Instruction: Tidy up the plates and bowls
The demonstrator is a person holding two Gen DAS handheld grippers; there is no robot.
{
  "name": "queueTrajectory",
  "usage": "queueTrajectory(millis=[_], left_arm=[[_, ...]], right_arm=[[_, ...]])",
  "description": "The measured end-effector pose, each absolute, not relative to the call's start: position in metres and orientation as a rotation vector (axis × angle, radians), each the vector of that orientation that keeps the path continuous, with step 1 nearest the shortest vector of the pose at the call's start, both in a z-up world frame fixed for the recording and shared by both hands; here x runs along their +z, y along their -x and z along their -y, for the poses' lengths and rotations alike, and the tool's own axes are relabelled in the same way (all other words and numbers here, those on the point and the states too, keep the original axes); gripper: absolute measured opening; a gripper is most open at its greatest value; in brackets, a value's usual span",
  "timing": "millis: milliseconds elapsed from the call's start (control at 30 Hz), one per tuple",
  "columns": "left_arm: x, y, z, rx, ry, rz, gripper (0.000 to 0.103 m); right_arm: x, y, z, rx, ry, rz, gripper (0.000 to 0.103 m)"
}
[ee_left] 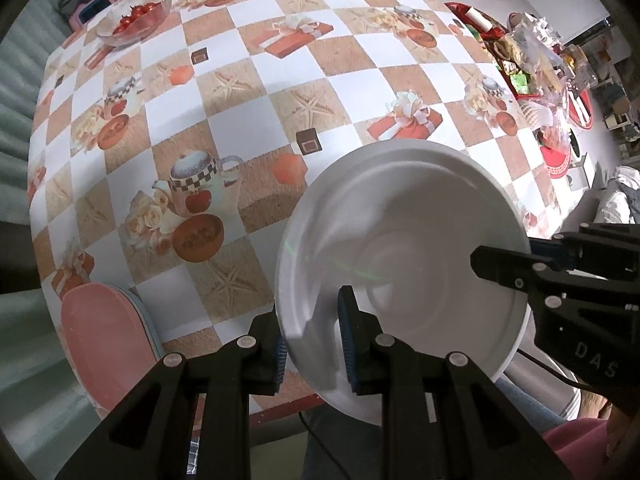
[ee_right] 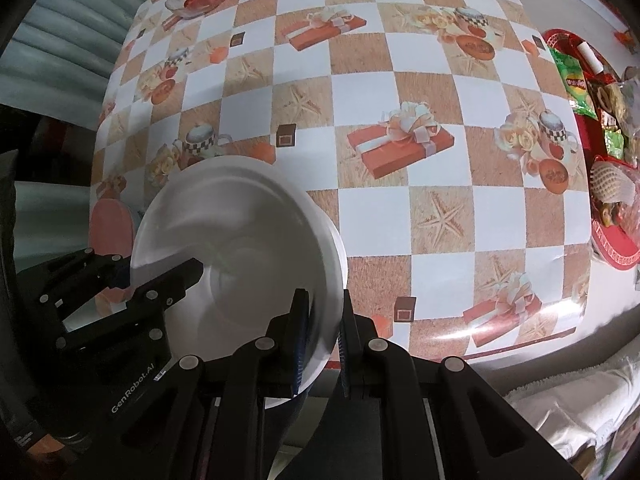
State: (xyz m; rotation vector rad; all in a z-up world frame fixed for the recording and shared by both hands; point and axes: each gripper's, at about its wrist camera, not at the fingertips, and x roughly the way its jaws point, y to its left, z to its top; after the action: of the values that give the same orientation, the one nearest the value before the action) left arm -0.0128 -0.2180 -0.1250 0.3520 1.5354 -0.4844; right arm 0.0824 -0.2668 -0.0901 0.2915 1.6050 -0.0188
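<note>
1. I have the white plate held up at the near edge of the surface, part of it over the checkered cloth and part past the edge toward me.
2. My left gripper has its jaws closed down on the plate's near-left rim; one blue pad sits against the inner face and the other is behind the rim, so the gap is only as wide as the rim.
3. My right gripper is clamped on the opposite rim of the same plate, jaws narrowed to the plate's edge, one finger inside the dish and one outside.
4. In the left wrist view the right gripper comes in from the plate's right side, with one finger lying over the plate's inner face.
5. In the right wrist view the left gripper shows at the plate's left, one finger reaching over the inner face.
6. A pink plate lies on the surface just left of the white plate, at the near edge, apart from it.
7. A glass bowl with red fruit sits far beyond the white plate, toward the far-left corner.
8. A red tray crowded with packets sits well to the right of the white plate.
</note>
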Motion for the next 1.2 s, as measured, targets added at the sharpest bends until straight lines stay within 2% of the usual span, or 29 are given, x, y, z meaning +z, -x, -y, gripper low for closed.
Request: queueTrajectory(millis=[567,700,767,833,867,933,967,1000,1067,1167,1200], left_arm=[[-0.146,0.012,0.216,-0.469,-0.361,-1.587,0.025],[-0.151,0.014,0.217,-0.475,-0.375,-1.603,0.030],[-0.153,0.015,0.217,-0.479,-0.379,-1.611,0.043],[-0.152,0.016,0.217,-0.466,-0.394,-1.602,0.075],[-0.151,0.016,0.217,-0.458,-0.402,-1.594,0.080],[-0.150,0.015,0.216,-0.448,-0.412,-1.593,0.081],[-0.151,0.015,0.214,-0.440,-0.417,-1.598,0.081],[-0.151,0.015,0.213,-0.435,-0.419,-1.601,0.081],[-0.151,0.015,0.209,-0.432,-0.417,-1.600,0.084],[-0.148,0.014,0.203,-0.412,-0.415,-1.582,0.098],[-0.146,0.012,0.201,-0.404,-0.409,-1.573,0.103]], right_arm=[[-0.116,-0.086,0.265,-0.020,-0.284,-1.650,0.015],[-0.120,-0.086,0.265,-0.018,-0.287,-1.657,0.015],[-0.121,-0.086,0.265,-0.012,-0.295,-1.662,0.015],[-0.123,-0.087,0.265,-0.005,-0.296,-1.672,0.015],[-0.124,-0.087,0.265,-0.006,-0.296,-1.676,0.017],[-0.124,-0.086,0.267,-0.015,-0.300,-1.676,0.036],[-0.124,-0.086,0.269,-0.020,-0.310,-1.673,0.065],[-0.122,-0.086,0.271,-0.025,-0.323,-1.662,0.082],[-0.120,-0.086,0.274,-0.036,-0.333,-1.653,0.082],[-0.120,-0.085,0.281,-0.068,-0.329,-1.656,0.082],[-0.121,-0.085,0.283,-0.075,-0.331,-1.660,0.087]])
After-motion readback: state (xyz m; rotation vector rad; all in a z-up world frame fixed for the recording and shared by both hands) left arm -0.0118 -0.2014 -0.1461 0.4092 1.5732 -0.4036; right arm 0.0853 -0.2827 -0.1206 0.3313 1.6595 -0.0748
